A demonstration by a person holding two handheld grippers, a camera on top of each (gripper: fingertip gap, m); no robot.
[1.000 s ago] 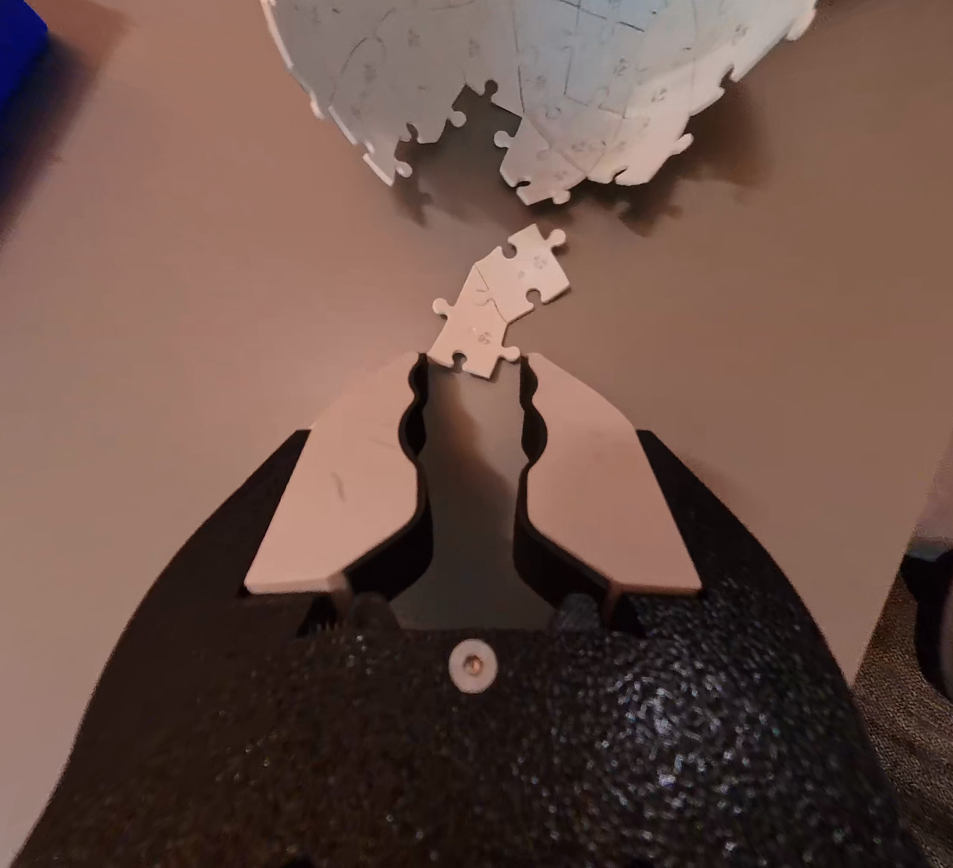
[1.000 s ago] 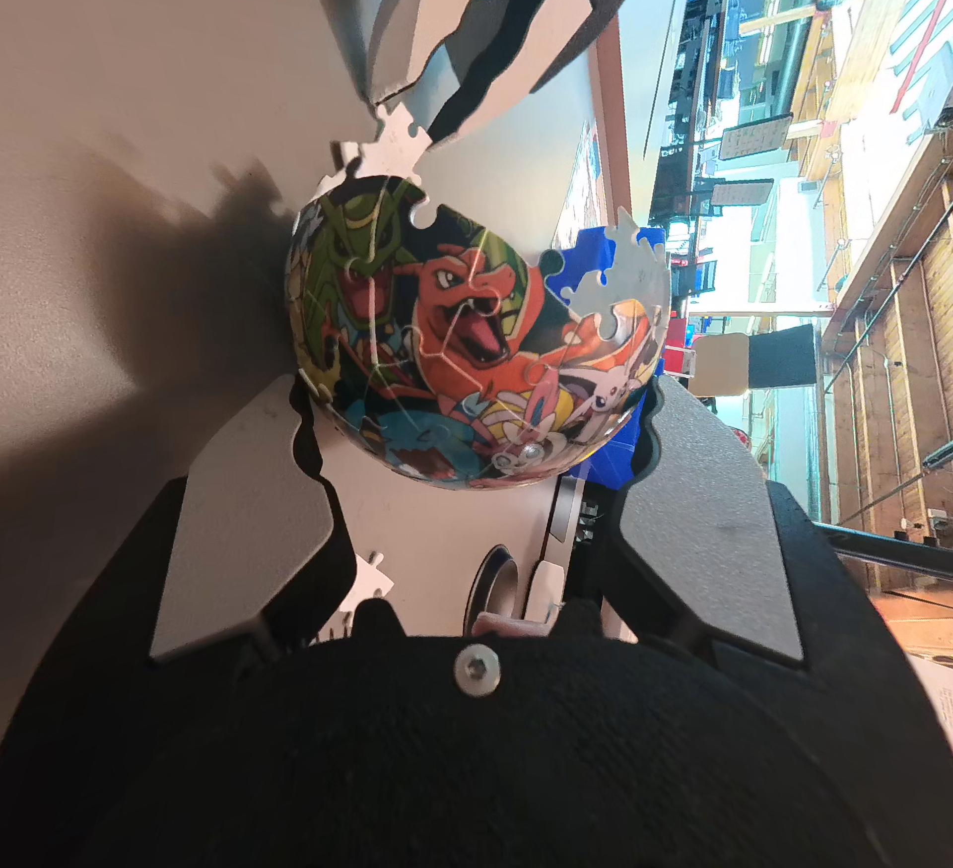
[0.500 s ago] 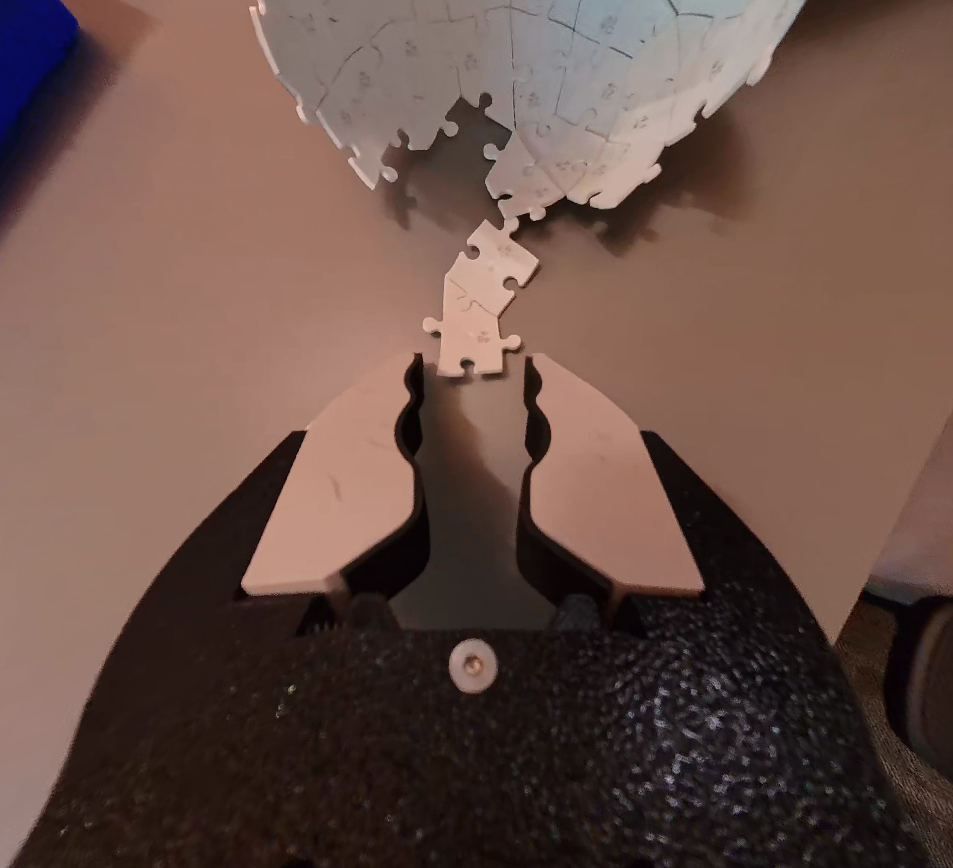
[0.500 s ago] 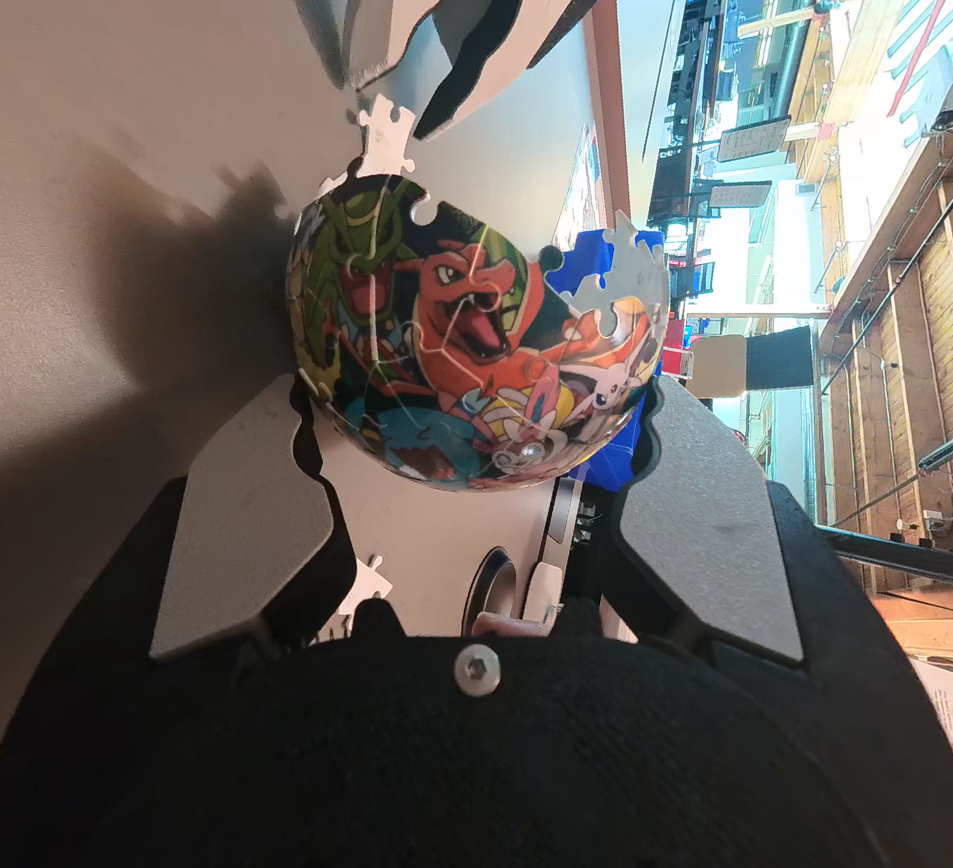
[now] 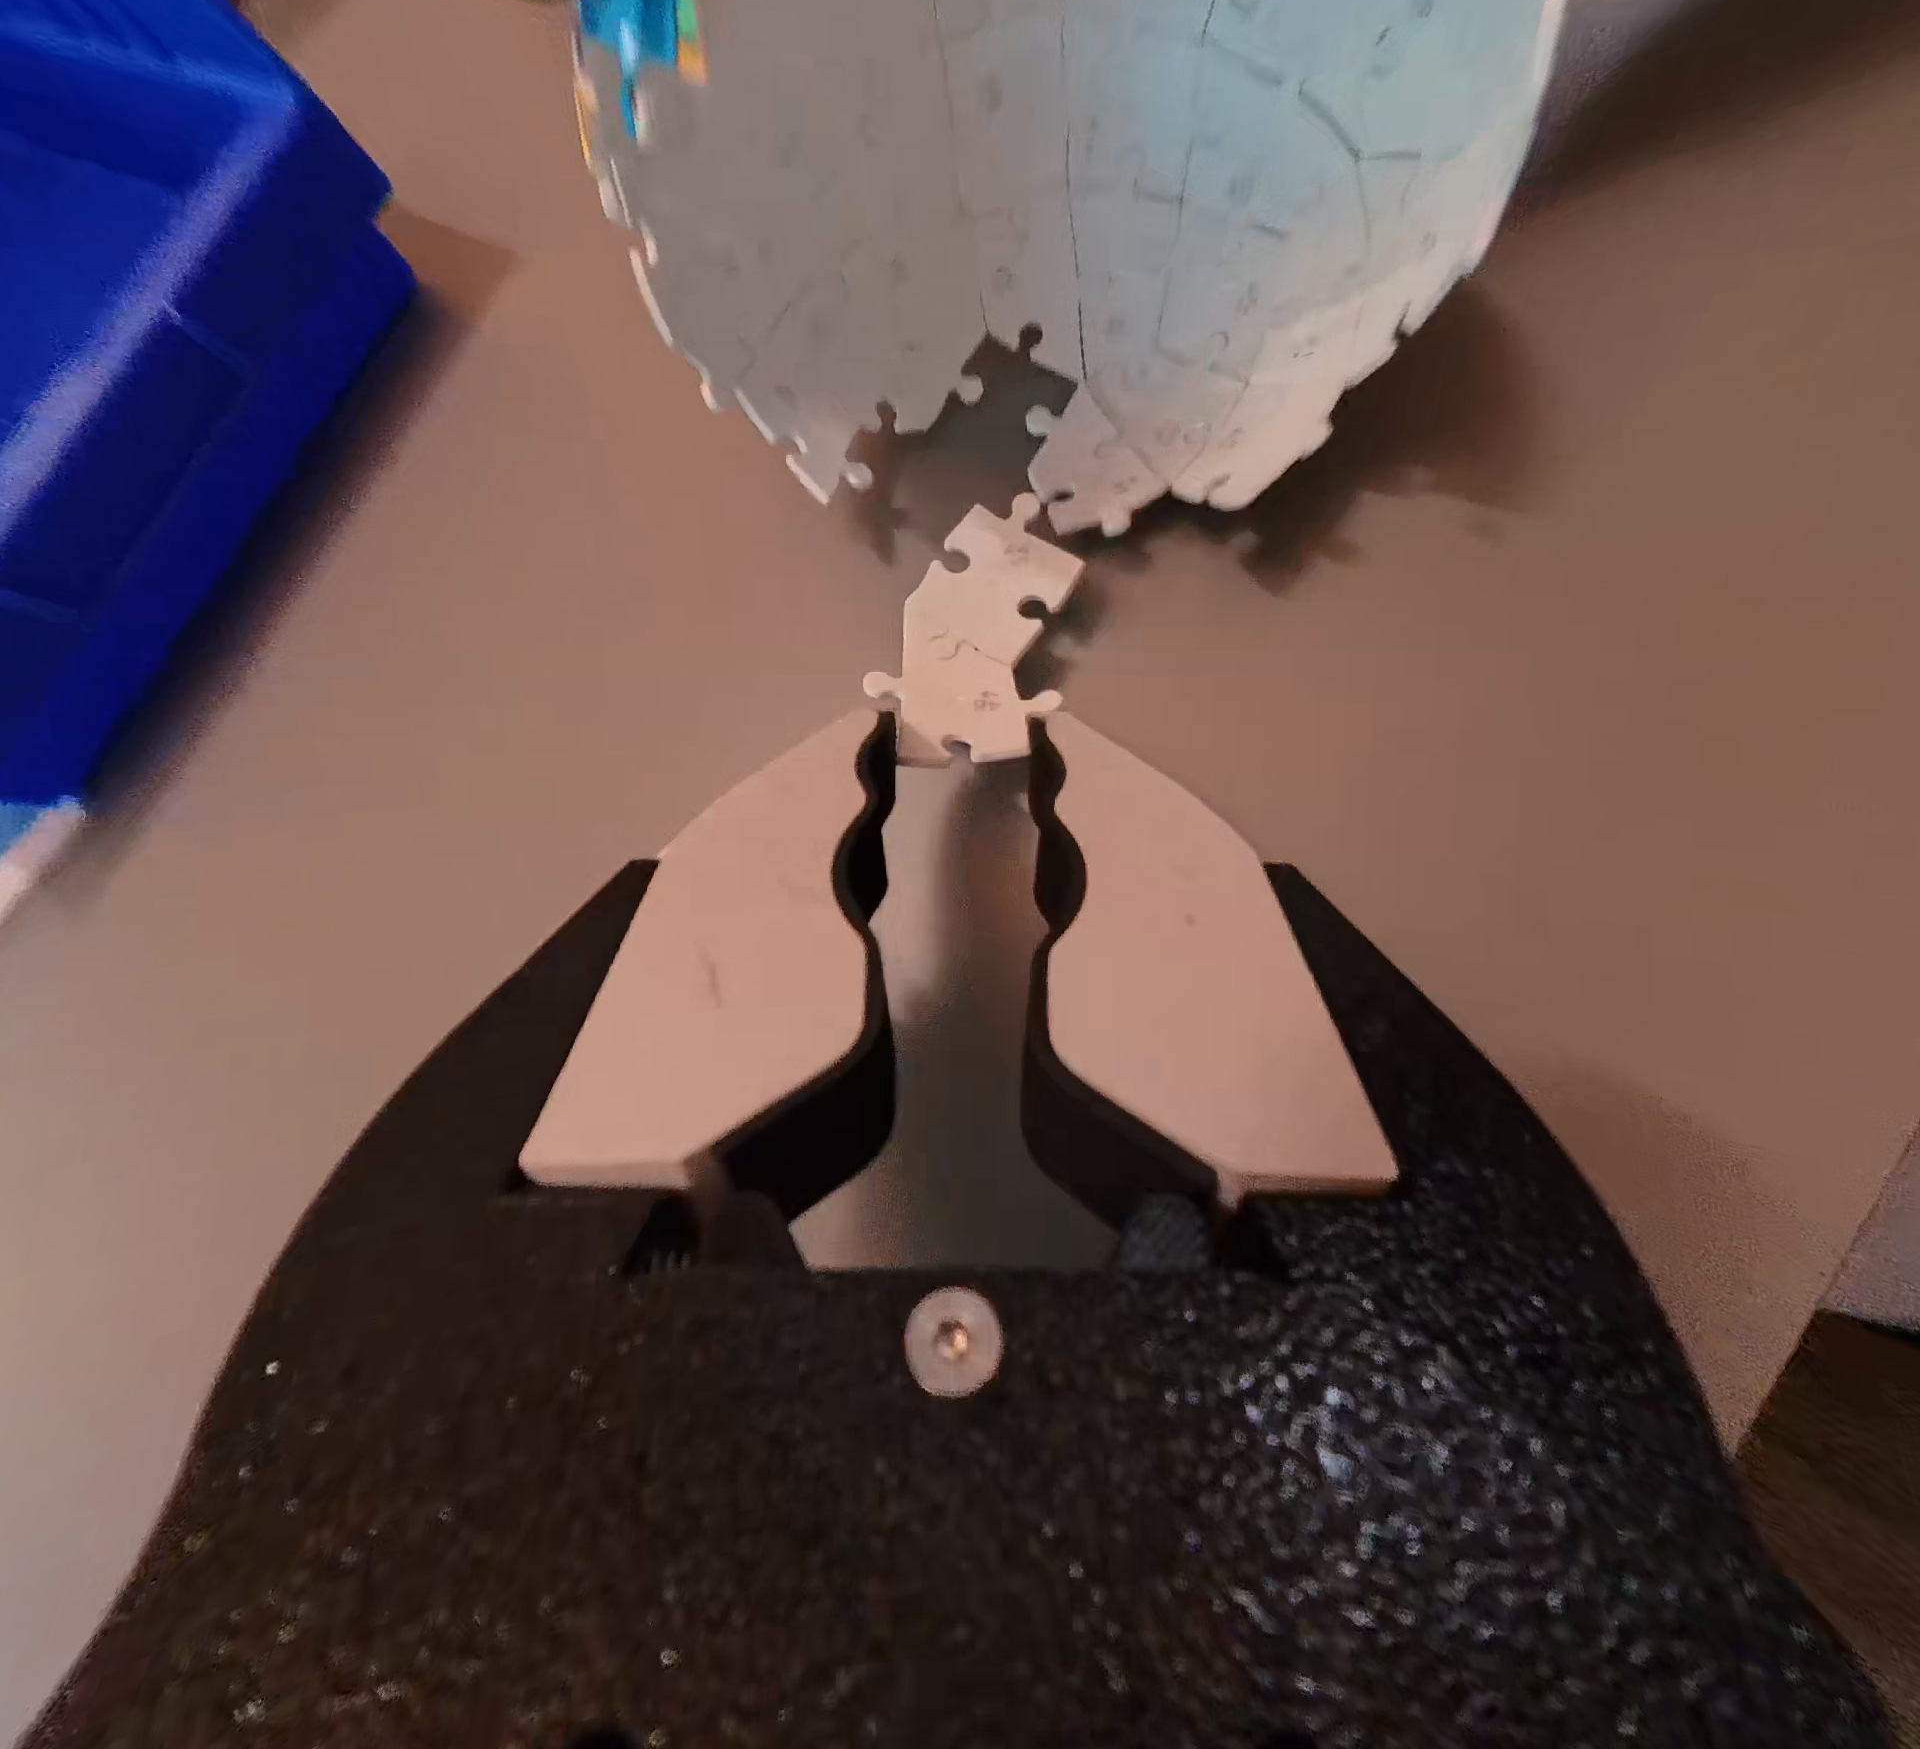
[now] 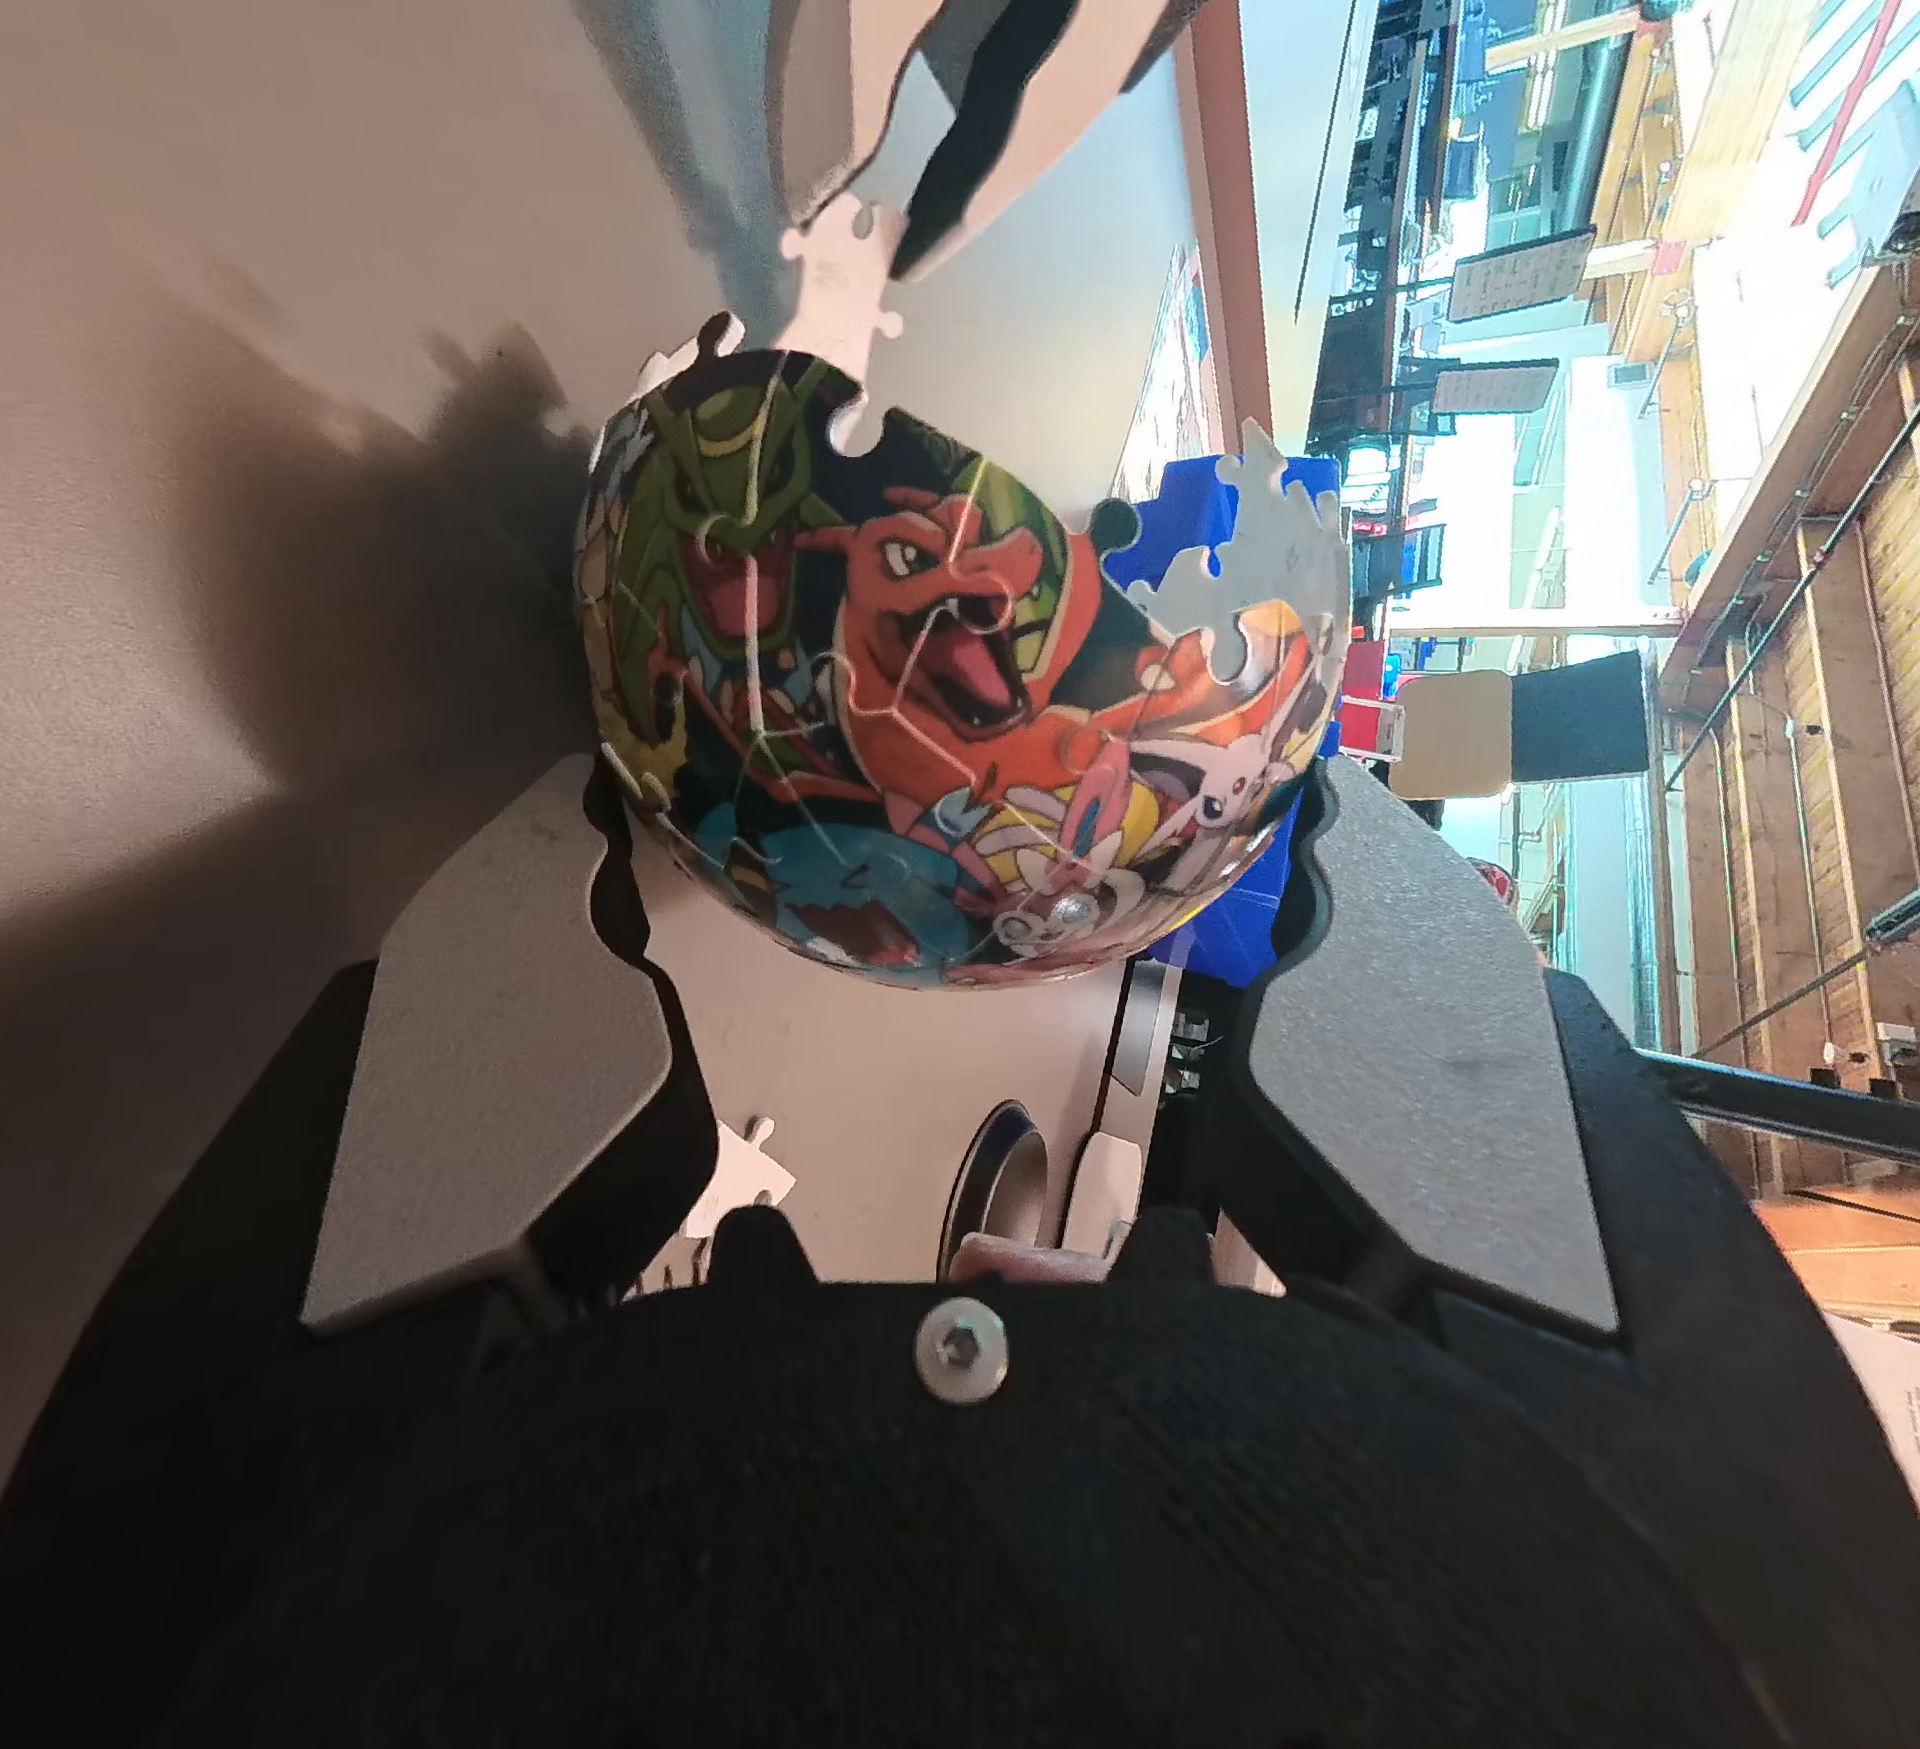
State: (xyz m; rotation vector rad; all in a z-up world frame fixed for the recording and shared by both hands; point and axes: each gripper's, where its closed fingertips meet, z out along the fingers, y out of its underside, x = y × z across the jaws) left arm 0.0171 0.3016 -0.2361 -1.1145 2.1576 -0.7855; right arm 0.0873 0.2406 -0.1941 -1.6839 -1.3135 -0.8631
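Note:
My left gripper (image 5: 961, 731) is shut on a white chunk of two joined puzzle pieces (image 5: 987, 629), held by its near end at the fingertips. The chunk's far tab touches the jagged edge of a half-built puzzle ball (image 5: 1091, 141), next to a notch in that edge; the ball's white inside faces this camera. My right gripper (image 6: 956, 769) is shut on the same ball (image 6: 935, 660), whose outside is a colourful cartoon print, one finger on each side. In the right wrist view the left gripper (image 6: 862, 224) comes in from above with the white chunk (image 6: 842, 276) at the ball's upper rim.
A blue plastic bin (image 5: 156, 297) stands at the left on the tan table (image 5: 1455, 764). The table's edge (image 5: 1860, 1180) runs close on the right. A loose white puzzle piece (image 6: 743, 1180) and a round ring-like object (image 6: 997, 1190) lie on the table under the right gripper. Some 11 cm of space lies between my two pairs of fingers.
The left gripper has brought the white chunk forward, from a gap away to touching the ball's edge. The view has swung so that more of the blue bin shows.

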